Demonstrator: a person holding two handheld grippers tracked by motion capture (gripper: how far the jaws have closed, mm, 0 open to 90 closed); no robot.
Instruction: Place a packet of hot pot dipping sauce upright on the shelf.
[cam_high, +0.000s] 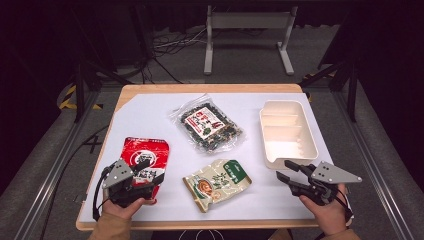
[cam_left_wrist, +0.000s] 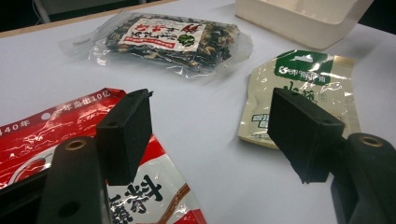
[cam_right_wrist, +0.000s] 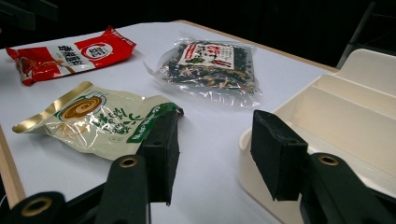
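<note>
Red packet (cam_high: 146, 159), beige-green pouch (cam_high: 216, 183), clear dark-leaf bag (cam_high: 206, 125)

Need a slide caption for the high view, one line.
Two handheld grippers, left and right, open over three snack packets and a cream tray on a white table.

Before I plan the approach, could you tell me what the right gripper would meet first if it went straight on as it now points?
Probably the near corner of the cream plastic compartment tray; the open right gripper points at it, though depth is unclear.
</note>
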